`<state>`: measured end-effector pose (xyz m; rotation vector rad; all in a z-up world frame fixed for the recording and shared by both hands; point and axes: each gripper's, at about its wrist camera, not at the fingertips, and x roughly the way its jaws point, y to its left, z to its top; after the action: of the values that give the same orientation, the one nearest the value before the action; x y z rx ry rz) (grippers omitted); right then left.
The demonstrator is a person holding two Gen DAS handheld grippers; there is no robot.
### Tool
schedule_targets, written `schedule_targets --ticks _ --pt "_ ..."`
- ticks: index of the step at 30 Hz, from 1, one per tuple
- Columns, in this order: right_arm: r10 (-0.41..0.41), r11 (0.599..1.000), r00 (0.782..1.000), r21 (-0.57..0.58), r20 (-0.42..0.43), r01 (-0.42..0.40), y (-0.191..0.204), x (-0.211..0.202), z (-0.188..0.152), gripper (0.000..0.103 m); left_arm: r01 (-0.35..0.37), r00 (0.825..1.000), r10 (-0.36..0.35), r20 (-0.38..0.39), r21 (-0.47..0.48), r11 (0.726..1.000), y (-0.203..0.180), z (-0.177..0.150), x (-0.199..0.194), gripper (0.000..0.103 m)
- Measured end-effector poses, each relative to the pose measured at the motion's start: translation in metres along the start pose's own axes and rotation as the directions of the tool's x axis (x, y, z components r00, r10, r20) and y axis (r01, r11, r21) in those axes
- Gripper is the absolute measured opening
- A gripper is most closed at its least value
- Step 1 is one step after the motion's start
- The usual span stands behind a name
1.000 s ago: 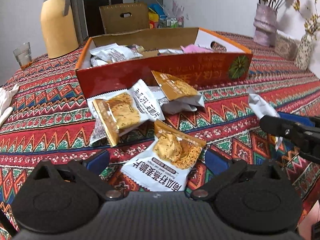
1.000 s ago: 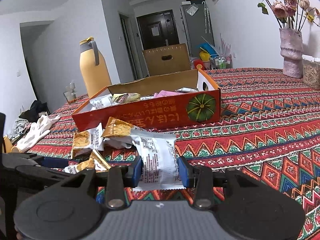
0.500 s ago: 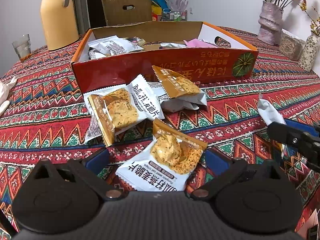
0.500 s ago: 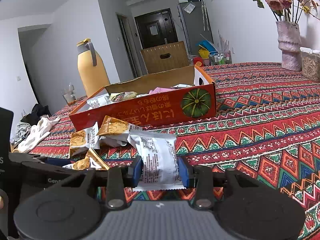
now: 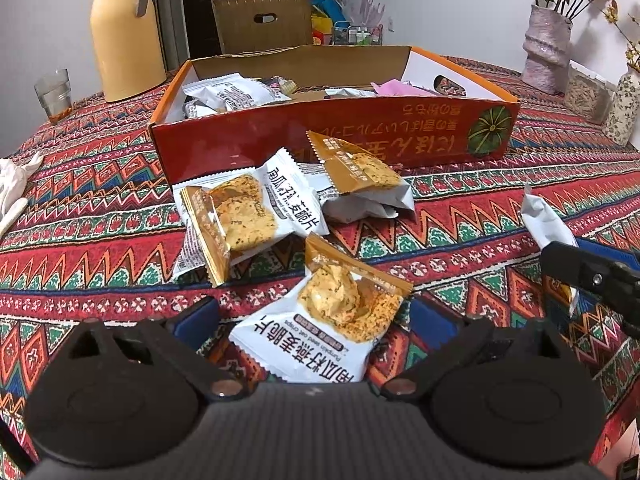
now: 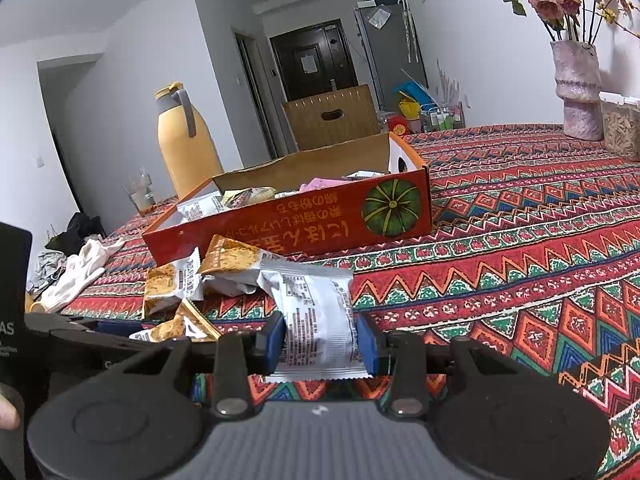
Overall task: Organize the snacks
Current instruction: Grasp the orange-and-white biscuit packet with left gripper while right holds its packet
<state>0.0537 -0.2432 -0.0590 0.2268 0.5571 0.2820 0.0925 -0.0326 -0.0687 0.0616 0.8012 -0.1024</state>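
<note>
The patterned tablecloth (image 5: pixel 460 216) carries the red box (image 5: pixel 360 136) at 12 o'clock. Loose snack packets (image 5: pixel 248 208) lie before it. The right gripper (image 6: pixel 320 340) clamps a white packet (image 6: pixel 316 312). The left gripper (image 5: pixel 314 320) stands wide around another packet (image 5: pixel 320 332).

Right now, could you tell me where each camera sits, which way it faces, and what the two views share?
Left wrist: on the left gripper, angled down at a snack packet between open fingers; the right gripper shows at the right edge.
Right wrist: on the right gripper, looking low across the table, fingers shut on a white packet; a fingertip shows lower left.
Shared: the red box, yellow jug, loose packets.
</note>
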Motion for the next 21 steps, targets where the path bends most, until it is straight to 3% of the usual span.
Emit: schedule_targets --ticks 3,5,11,21 --pt "0.002 1.0 1.0 0.0 0.002 -0.002 0.0 -0.001 -0.001 0.038 0.009 1.0 -0.009 0.013 0.002 1.0 -0.002 -0.002 -0.003 0.095" --pt "0.002 1.0 1.0 0.0 0.003 -0.002 0.0 -0.002 -0.001 0.038 0.025 0.999 -0.026 0.031 0.014 1.0 -0.004 -0.004 -0.007 0.08" --pt "0.003 1.0 1.0 -0.002 0.009 -0.003 0.001 -0.006 -0.001 0.038 0.043 0.998 -0.044 0.049 0.019 0.999 -0.008 -0.004 -0.012 0.061" --pt "0.003 1.0 1.0 -0.01 0.019 -0.002 0.005 -0.012 -0.001 0.038 0.075 0.995 -0.075 0.071 0.0 0.997 -0.005 -0.006 -0.02 0.056"
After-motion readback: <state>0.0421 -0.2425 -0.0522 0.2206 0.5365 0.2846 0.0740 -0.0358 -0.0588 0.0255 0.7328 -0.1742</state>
